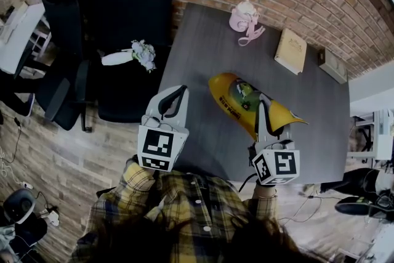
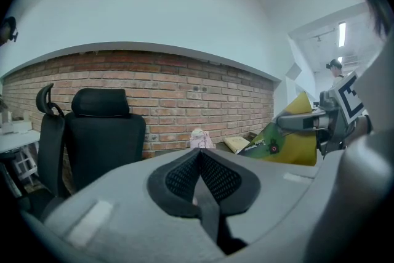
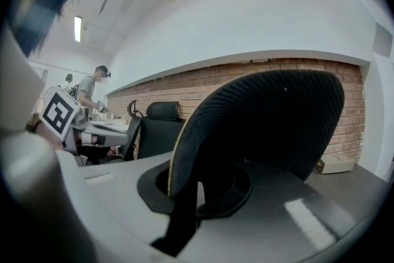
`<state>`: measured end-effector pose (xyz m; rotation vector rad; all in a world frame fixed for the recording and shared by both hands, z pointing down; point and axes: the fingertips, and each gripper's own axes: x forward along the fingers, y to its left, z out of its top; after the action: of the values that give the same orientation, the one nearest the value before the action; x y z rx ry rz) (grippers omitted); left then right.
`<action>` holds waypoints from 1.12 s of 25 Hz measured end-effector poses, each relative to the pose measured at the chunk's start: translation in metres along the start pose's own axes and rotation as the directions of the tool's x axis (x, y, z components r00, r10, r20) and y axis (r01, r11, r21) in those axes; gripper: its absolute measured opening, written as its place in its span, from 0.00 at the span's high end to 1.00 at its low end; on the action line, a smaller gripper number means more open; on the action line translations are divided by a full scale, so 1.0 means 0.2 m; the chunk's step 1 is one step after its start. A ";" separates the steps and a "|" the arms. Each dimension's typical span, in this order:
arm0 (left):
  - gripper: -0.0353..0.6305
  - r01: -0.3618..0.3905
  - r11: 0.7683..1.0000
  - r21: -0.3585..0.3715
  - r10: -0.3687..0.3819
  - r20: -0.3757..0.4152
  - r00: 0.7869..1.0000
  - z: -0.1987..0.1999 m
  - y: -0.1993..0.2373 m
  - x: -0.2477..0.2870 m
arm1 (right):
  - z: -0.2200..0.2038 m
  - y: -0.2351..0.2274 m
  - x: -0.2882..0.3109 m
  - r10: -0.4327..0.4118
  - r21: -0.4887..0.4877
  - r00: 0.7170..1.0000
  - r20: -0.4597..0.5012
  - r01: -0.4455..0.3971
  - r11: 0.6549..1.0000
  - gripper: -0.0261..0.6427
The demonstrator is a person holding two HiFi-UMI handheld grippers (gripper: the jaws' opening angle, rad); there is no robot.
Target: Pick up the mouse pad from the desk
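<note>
The mouse pad (image 1: 237,101) is yellow with a green picture, and it hangs tilted above the dark grey desk (image 1: 203,52). My right gripper (image 1: 263,111) is shut on its near edge. In the right gripper view the pad's black underside (image 3: 265,126) rises from between the jaws and fills the middle of the view. My left gripper (image 1: 175,98) is shut with nothing in it, at the desk's left edge. The left gripper view shows its pads (image 2: 184,175) pressed together, and the lifted pad (image 2: 295,141) with the right gripper (image 2: 308,122) at the right.
At the back of the desk lie a pink object (image 1: 245,18), a tan book (image 1: 290,50) and a small box (image 1: 332,64). A black office chair (image 1: 123,9) stands left of the desk with white flowers (image 1: 138,53) on its seat. Other people stand far off.
</note>
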<state>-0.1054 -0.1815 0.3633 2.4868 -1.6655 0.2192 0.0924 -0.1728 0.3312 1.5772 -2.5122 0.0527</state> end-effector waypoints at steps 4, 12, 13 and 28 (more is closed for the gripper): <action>0.95 -0.005 1.000 -0.001 0.005 0.001 1.000 0.00 0.01 0.00 | 0.00 0.01 0.01 0.007 -0.003 1.000 -0.003 -0.007 1.000 0.94; 0.95 0.000 1.000 -0.001 0.000 -0.001 1.000 0.00 0.00 0.02 | -0.01 -0.01 0.02 0.001 0.003 1.000 -0.006 -0.001 1.000 0.94; 0.95 0.001 1.000 -0.001 -0.001 -0.002 1.000 0.00 0.00 0.02 | -0.01 -0.01 0.02 0.000 0.004 1.000 -0.008 0.000 1.000 0.94; 0.95 -0.002 1.000 -0.003 0.001 -0.019 1.000 -0.03 0.01 0.03 | -0.06 -0.01 0.03 0.000 0.018 0.999 -0.032 0.000 1.000 0.94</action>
<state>-0.1048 -0.1868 0.3712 2.4734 -1.6592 0.2390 0.0937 -0.1780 0.3439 1.5708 -2.4945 0.1005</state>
